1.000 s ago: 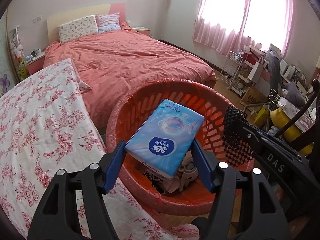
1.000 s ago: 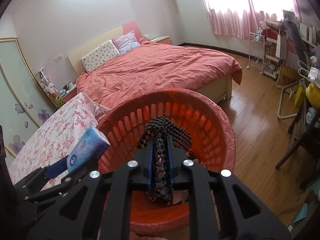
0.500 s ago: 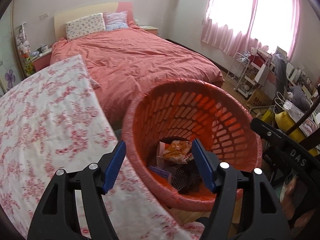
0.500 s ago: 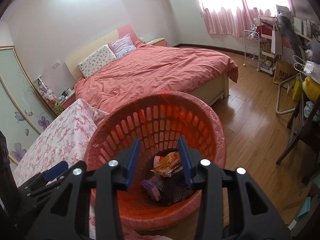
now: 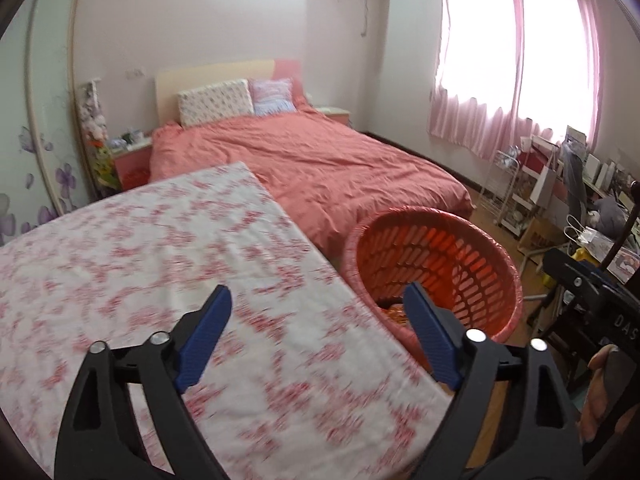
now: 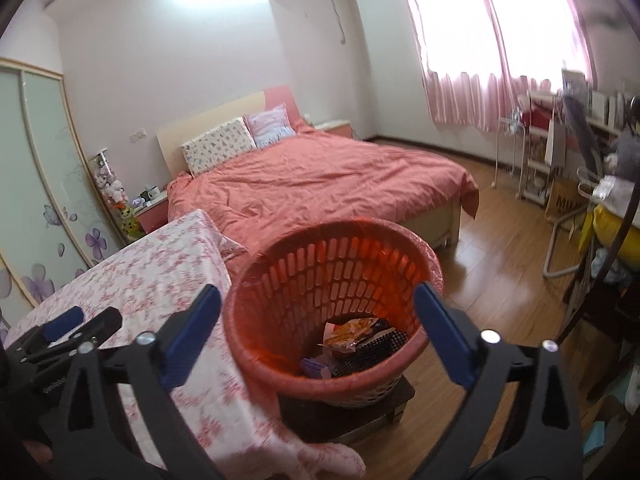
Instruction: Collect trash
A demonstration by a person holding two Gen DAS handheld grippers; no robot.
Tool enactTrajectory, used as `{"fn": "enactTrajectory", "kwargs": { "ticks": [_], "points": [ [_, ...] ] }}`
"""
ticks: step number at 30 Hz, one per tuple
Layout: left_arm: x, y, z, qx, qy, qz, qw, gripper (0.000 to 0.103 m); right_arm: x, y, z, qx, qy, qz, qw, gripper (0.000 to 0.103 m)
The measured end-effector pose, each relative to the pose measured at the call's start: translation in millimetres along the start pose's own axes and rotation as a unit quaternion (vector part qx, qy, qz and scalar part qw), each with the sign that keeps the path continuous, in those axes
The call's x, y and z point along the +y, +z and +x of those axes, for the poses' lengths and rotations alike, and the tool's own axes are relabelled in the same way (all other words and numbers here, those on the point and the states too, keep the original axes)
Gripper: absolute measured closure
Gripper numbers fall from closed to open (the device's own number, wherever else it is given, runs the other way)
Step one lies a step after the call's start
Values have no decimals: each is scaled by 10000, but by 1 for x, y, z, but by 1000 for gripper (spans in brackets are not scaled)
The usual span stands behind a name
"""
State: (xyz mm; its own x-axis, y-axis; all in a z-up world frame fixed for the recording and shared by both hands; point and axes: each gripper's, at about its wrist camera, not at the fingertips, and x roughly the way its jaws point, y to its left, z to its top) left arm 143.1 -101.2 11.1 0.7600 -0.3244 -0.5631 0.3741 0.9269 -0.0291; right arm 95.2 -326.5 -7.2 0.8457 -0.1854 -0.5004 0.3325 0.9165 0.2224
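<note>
A red slotted basket (image 6: 320, 264) stands on a low dark stool beside the table. Inside it lie an orange snack wrapper (image 6: 352, 330), a black mesh piece (image 6: 380, 346) and a purple packet (image 6: 314, 368). My right gripper (image 6: 318, 320) is open and empty, raised above the basket's near rim. My left gripper (image 5: 318, 322) is open and empty over the table with the floral cloth (image 5: 160, 264); the basket (image 5: 460, 256) lies to its right there. The left gripper also shows in the right wrist view (image 6: 64, 326).
A bed with a coral cover (image 6: 320, 184) stands behind the basket. A wardrobe with purple flowers (image 6: 44, 200) is at the left. A cluttered desk, a chair and a wire rack (image 6: 536, 160) line the right wall, with wood floor (image 6: 492, 256) between.
The left gripper dropped the blue tissue pack into the basket and swung left over the table. The right gripper let go of the black mesh piece, opened wide and rose.
</note>
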Motion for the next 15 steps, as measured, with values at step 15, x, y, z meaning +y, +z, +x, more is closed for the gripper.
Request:
{"fn": "enactTrajectory", "kwargs": {
  "ticks": [15],
  "points": [
    [22,-50,-70,-478,830,-165,9953,3,52,-50,-81,-412,-298,-669,9965,4]
  ]
}}
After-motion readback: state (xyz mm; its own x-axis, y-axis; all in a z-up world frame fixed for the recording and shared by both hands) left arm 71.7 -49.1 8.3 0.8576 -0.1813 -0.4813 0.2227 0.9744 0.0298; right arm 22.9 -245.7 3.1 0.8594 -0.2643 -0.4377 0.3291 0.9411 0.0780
